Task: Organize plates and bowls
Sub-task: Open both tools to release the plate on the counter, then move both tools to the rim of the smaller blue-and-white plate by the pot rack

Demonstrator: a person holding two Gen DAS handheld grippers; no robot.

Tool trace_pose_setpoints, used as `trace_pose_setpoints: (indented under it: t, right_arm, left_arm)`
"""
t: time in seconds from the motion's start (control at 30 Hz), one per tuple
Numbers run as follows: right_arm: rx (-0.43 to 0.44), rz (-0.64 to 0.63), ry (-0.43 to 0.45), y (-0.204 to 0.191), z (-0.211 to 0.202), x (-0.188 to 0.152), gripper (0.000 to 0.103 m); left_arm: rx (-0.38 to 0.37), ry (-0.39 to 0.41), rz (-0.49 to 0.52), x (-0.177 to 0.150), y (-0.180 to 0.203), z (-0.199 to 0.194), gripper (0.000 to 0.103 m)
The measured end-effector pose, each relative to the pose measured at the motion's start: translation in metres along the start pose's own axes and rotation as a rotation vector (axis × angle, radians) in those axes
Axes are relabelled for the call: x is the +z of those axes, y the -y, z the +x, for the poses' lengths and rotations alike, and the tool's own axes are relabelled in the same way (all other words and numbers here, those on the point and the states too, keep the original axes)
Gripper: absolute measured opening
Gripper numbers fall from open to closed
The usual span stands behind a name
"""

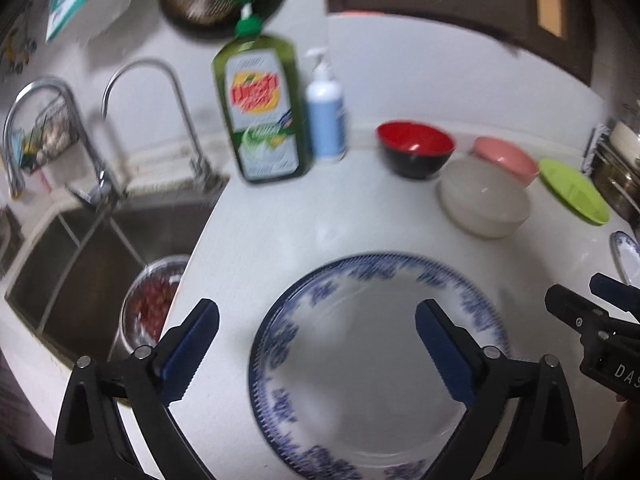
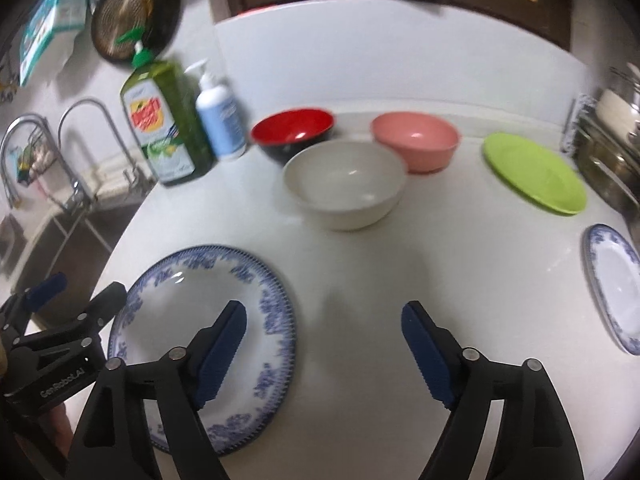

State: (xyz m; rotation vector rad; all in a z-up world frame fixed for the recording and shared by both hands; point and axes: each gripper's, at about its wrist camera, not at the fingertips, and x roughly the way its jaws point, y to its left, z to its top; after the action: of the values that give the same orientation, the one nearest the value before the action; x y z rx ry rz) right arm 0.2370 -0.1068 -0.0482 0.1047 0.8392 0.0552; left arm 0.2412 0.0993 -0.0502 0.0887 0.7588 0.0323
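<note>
A big blue-and-white plate (image 2: 204, 336) lies flat on the white counter (image 2: 400, 264), near the sink (image 1: 92, 256). The left gripper (image 1: 316, 344) hangs over it with its jaws wide apart, holding nothing. The right gripper (image 2: 324, 344) is spread wide too and grips nothing, above bare counter just beside the plate. Farther back sit a white bowl (image 2: 346, 184), a red bowl (image 2: 294, 132) and a pink bowl (image 2: 416, 140), close together. A green plate (image 2: 534, 172) and a small blue-and-white plate (image 2: 614, 284) lie off to the right. A green soap bottle (image 2: 164, 120) and a white pump bottle (image 2: 220, 116) stand by the taps.
</note>
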Motion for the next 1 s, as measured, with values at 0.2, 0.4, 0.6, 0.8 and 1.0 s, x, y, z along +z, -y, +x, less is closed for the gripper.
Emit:
trace_pose_setpoints:
  t: [0.2,0.4,0.6,0.8,1.0]
  right_arm:
    - [-0.06,0.057,0.06,0.034,-0.029,0.001,0.084]
    - [-0.13,0.108,0.119,0.069,-0.056,-0.001,0.087]
    - [-0.217,0.16,0.175,0.108,-0.086,-0.005,0.087]
    - [-0.299,0.222,0.224,0.151,-0.109,-0.01,0.087]
    - [-0.365,0.297,0.24,0.197,-0.123,-0.016,0.087]
  left_arm:
    - [-0.046,0.068,0.063,0.016,0.036,-0.018,0.103]
    - [-0.108,0.117,0.108,0.029,0.073,-0.031,0.103]
    - [-0.175,0.168,0.156,0.038,0.117,-0.048,0.103]
    - [-0.254,0.194,0.202,0.048,0.165,-0.06,0.103]
    - [-0.322,0.216,0.247,0.056,0.215,-0.067,0.103]
